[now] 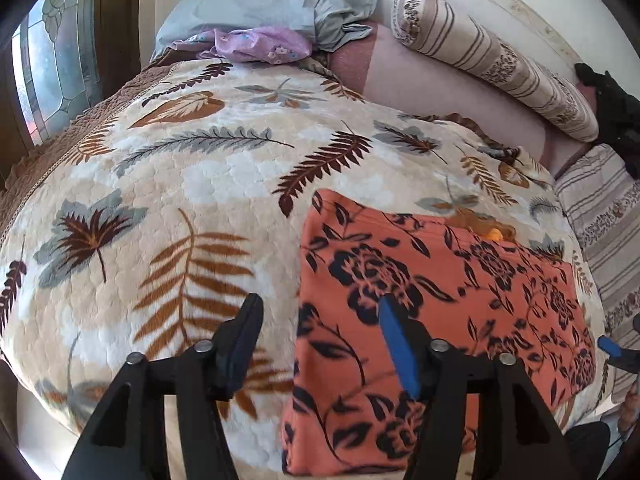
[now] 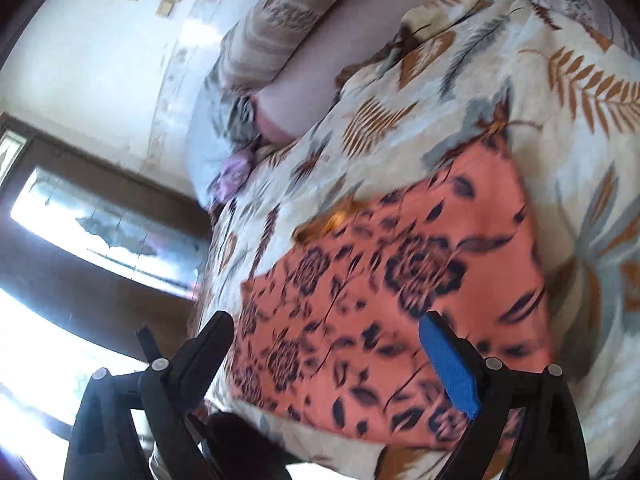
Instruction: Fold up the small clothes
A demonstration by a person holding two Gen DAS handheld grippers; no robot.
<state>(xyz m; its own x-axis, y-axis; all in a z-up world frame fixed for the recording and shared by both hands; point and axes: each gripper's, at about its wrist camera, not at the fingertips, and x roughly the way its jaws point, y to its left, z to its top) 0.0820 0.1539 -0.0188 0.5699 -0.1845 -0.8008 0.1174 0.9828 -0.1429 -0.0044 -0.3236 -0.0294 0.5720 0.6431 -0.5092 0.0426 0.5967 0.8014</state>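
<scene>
An orange garment with a dark flower print (image 1: pixel 432 320) lies flat in a folded rectangle on the leaf-patterned blanket (image 1: pixel 192 184). My left gripper (image 1: pixel 320 312) hovers over the garment's left edge with its jaws apart and nothing between them. The right wrist view is blurred and tilted; the same orange garment (image 2: pixel 392 300) fills its middle. My right gripper (image 2: pixel 326 334) is open above the garment's near edge, holding nothing. The blue pad of the right gripper (image 1: pixel 610 346) shows at the far right of the left wrist view.
A grey pillow (image 1: pixel 272 4) and a crumpled lilac cloth (image 1: pixel 260 44) lie at the head of the bed. A striped bolster (image 1: pixel 492 60) rests along the wall, with a dark object (image 1: pixel 612 108) beside it. A window (image 1: pixel 44 68) is at the left.
</scene>
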